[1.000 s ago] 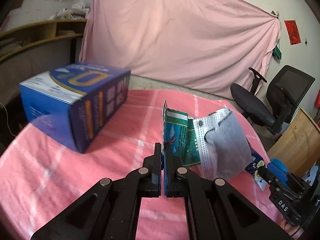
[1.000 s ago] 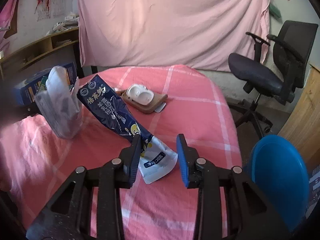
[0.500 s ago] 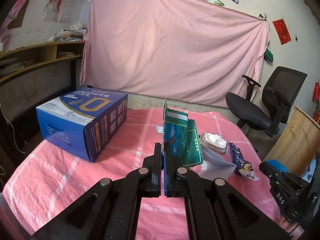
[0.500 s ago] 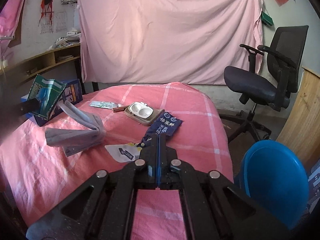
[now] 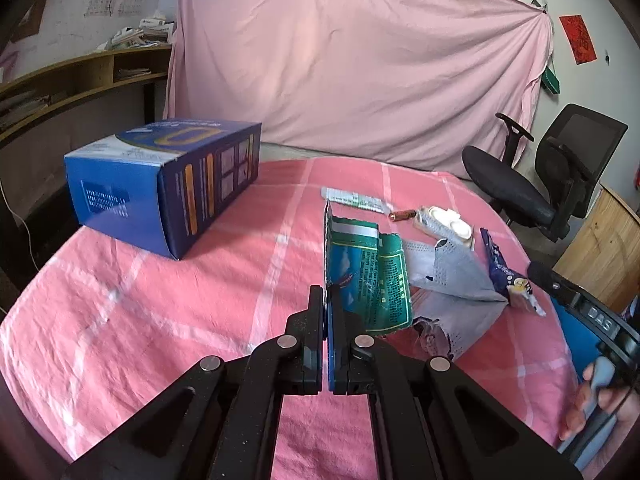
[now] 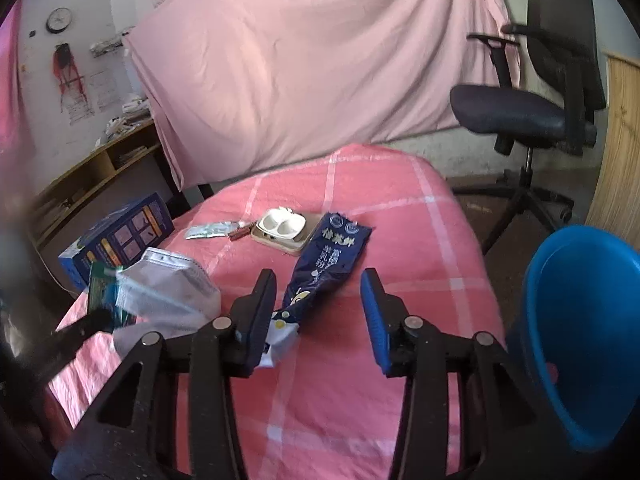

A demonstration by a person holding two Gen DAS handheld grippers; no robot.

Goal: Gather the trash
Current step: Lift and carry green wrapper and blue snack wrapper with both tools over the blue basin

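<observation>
Round blue plastic bin (image 6: 576, 344) looks empty; my left tool (image 5: 325, 320) pinches green packet (image 5: 370, 280), right tool (image 6: 320, 312) opening over dark-blue wrapper (image 6: 332, 260)

Pink checked tablecloth (image 5: 160, 320), blue box (image 5: 160, 184), green wrapper (image 5: 372, 280), grey mask (image 5: 456, 276), navy packet (image 6: 332, 264), blue bin (image 6: 580, 320).

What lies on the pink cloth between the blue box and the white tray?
Right wrist view: a small sachet and a battery lie between the blue box and white tray.

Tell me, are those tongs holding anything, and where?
Left tongs pinch the green wrapper by its lower edge. Right tongs are opening, gripping nothing; the dark blue packet lies between them.
</observation>
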